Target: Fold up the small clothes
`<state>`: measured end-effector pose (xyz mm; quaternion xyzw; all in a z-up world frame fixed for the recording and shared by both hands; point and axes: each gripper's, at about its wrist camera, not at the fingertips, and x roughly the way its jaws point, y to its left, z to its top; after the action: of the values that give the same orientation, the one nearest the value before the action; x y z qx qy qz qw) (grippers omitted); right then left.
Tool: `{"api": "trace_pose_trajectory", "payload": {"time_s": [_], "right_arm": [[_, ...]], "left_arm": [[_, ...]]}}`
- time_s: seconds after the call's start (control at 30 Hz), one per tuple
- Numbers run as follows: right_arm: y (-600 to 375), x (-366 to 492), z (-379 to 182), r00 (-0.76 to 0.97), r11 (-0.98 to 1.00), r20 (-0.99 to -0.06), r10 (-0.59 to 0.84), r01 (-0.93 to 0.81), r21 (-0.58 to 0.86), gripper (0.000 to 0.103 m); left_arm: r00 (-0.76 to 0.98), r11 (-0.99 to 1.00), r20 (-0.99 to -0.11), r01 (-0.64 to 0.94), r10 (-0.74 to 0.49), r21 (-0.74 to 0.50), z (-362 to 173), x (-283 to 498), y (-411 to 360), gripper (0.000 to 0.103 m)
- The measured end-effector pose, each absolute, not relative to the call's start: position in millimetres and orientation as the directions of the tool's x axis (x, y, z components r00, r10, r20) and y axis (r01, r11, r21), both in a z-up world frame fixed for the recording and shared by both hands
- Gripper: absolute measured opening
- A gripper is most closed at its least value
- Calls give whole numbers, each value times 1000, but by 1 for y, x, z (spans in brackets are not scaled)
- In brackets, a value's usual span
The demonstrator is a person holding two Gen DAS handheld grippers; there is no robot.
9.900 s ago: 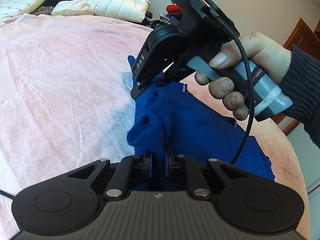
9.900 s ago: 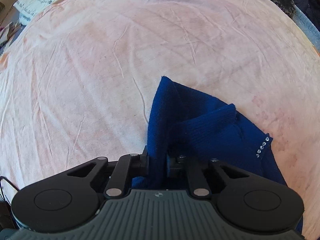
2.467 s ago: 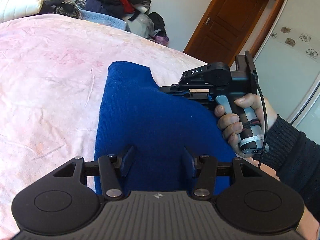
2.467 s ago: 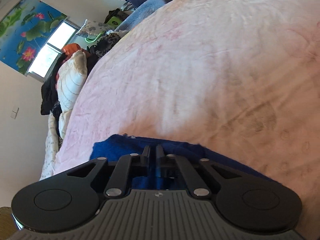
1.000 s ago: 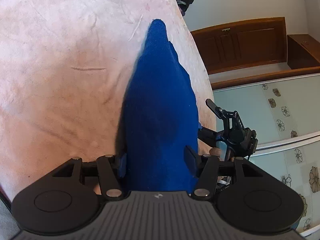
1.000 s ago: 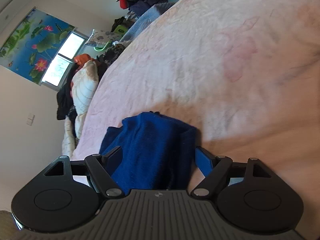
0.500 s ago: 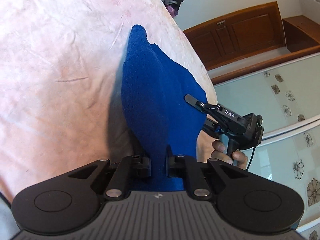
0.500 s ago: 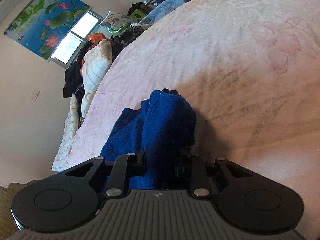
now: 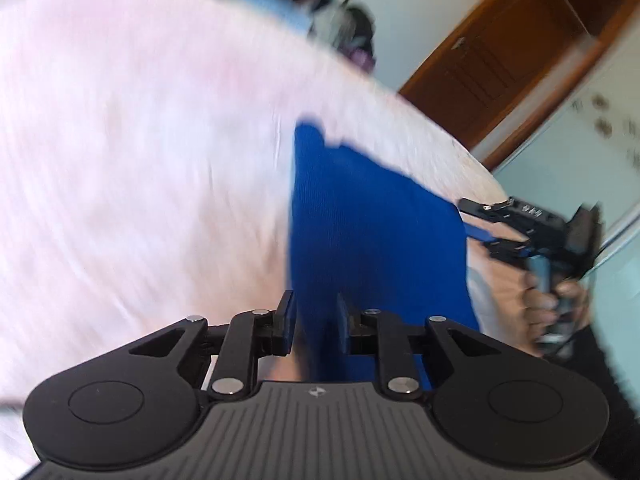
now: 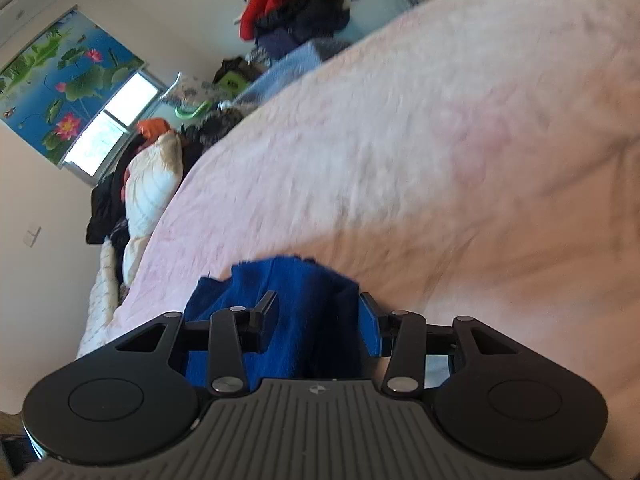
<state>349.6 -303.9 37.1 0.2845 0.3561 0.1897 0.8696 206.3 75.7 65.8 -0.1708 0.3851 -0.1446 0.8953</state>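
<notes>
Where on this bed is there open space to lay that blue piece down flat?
The pink bedspread lies bare beyond and beside the blue garment, out to the bed's far edge. It is crowded along that edge: a red and dark clothes pile and a white puffy jacket. The left gripper and the right gripper flank the garment's near end.

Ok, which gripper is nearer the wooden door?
Right, probably. The right gripper sits at the bed edge on the door side; the left gripper, gripping the sweater, is farther back.
</notes>
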Motion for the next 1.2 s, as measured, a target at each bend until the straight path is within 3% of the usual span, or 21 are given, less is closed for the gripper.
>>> {"api": "trace_pose_trajectory", "payload": {"time_s": [0.07,0.1,0.13,0.17,0.3,0.4,0.57,0.7,0.8,1.03,1.1,1.2], "right_arm": [[-290,341,54,689,768,-467,555,-208,606,46],[-280,342,60,666,755,-456,590,-255,604,48],[-267,344,61,637,746,-461,617,-288,600,62],[-254,349,60,606,747,-480,634,-319,584,71],[-209,366,38,590,871,-641,491,-308,383,70],[-209,367,21,605,904,-672,427,-289,315,69],[-220,362,24,603,919,-693,394,-238,315,58],[-221,323,53,665,910,-624,409,-251,329,60],[-218,291,67,663,876,-576,478,-311,369,66],[-198,280,26,560,874,-671,486,-314,370,65],[-205,276,17,578,853,-628,521,-336,398,64],[-204,277,21,560,860,-652,511,-326,394,63]], "left_arm": [[728,944,-604,207,-325,-259,84,200,53,40],[741,946,-588,247,-325,-211,86,200,40,69],[745,943,-580,280,-331,-179,83,201,27,85],[744,941,-579,297,-334,-161,77,203,13,84],[692,940,-650,325,-314,-108,42,214,-28,82],[698,945,-659,322,-280,-60,27,214,-34,80],[704,948,-657,315,-269,-51,22,218,-33,80],[705,946,-656,320,-270,-45,21,212,-33,80],[708,946,-655,322,-262,-30,20,212,-37,80],[708,948,-659,316,-255,-26,22,210,-39,80],[710,949,-657,315,-252,-23,21,210,-40,81],[716,950,-652,312,-250,-21,21,208,-40,81]]}}
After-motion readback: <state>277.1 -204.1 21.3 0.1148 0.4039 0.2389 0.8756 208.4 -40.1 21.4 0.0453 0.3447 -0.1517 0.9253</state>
